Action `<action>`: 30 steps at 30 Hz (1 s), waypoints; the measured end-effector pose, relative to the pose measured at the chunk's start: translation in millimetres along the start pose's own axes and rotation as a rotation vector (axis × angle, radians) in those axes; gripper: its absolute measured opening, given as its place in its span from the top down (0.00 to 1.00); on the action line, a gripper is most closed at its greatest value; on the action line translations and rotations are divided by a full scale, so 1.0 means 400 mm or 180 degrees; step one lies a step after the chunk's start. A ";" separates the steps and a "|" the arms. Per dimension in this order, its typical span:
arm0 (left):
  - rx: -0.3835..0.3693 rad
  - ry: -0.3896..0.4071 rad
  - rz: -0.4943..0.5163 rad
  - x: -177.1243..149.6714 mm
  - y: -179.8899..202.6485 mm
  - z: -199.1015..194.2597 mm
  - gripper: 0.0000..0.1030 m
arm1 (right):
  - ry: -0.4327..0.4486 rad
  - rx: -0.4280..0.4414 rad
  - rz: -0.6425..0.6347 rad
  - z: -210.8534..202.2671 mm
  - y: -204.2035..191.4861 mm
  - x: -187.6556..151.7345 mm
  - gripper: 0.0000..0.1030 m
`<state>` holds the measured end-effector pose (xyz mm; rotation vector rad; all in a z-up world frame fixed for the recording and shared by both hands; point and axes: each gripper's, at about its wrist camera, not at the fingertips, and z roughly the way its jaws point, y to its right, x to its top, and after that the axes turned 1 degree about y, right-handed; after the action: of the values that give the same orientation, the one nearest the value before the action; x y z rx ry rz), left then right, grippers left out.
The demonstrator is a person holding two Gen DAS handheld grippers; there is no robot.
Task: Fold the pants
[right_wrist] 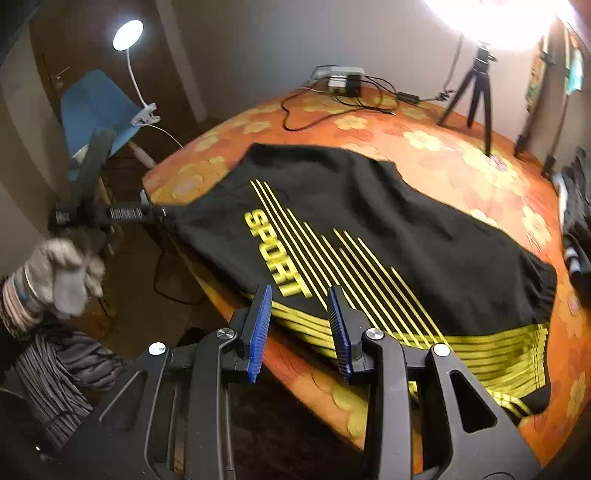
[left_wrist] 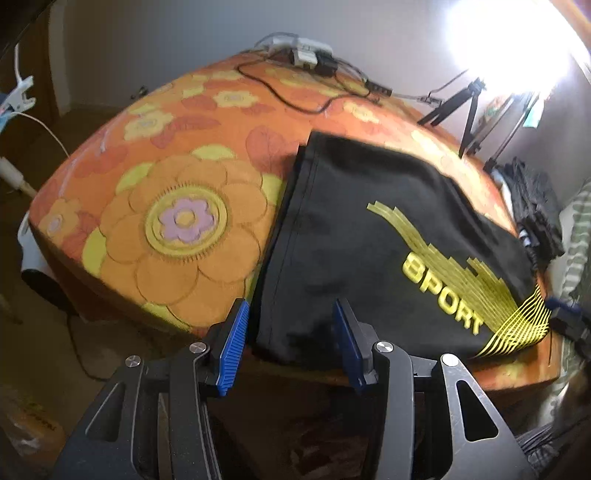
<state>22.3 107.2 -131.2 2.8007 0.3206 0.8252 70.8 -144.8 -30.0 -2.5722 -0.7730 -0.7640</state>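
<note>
Black pants (left_wrist: 369, 236) with a yellow SPORT print lie folded on the orange flowered table (left_wrist: 177, 177), reaching its near edge. My left gripper (left_wrist: 290, 314) is open and its blue pads straddle the pants' near left corner without pressing on it. In the right wrist view a gloved hand (right_wrist: 62, 273) holds that left gripper (right_wrist: 125, 214) at the pants' (right_wrist: 406, 229) left corner. My right gripper (right_wrist: 299, 302) stands open over the yellow-striped edge at the table's (right_wrist: 461, 166) front. Its pads are apart and the cloth lies flat below them. The right gripper (left_wrist: 563, 314) also shows at the striped corner.
A power strip (left_wrist: 303, 51) with black cables sits at the far edge. Tripods (right_wrist: 476, 92) stand at the back right under a bright lamp. A dark clothes pile (left_wrist: 532, 206) lies at the right. A blue chair (right_wrist: 96, 107) and clip lamp (right_wrist: 127, 35) stand left of the table.
</note>
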 end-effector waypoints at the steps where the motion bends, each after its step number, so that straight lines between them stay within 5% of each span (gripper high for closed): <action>1: 0.0039 -0.0005 0.0067 -0.001 0.006 0.003 0.55 | -0.0004 0.0038 0.0025 0.010 -0.003 0.023 0.68; 6: 0.0017 0.0043 0.0073 -0.003 0.002 -0.002 0.55 | -0.0088 0.0230 0.0254 0.079 -0.036 0.137 0.55; 19: 0.0049 0.0151 0.0121 -0.013 0.013 0.000 0.58 | -0.0569 0.0144 0.0707 0.382 -0.136 0.389 0.54; 26: -0.0055 0.0124 0.0098 -0.013 -0.008 -0.001 0.89 | -0.0854 -0.0014 0.0862 0.534 -0.170 0.452 0.54; 30: -0.0211 0.0113 0.0003 -0.013 -0.026 -0.003 0.94 | -0.0986 -0.0264 0.0729 0.591 -0.195 0.468 0.54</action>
<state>16.0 116.0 -135.5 2.7280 0.2920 0.8705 250.3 101.1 -95.4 -2.8296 -0.5248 -0.3391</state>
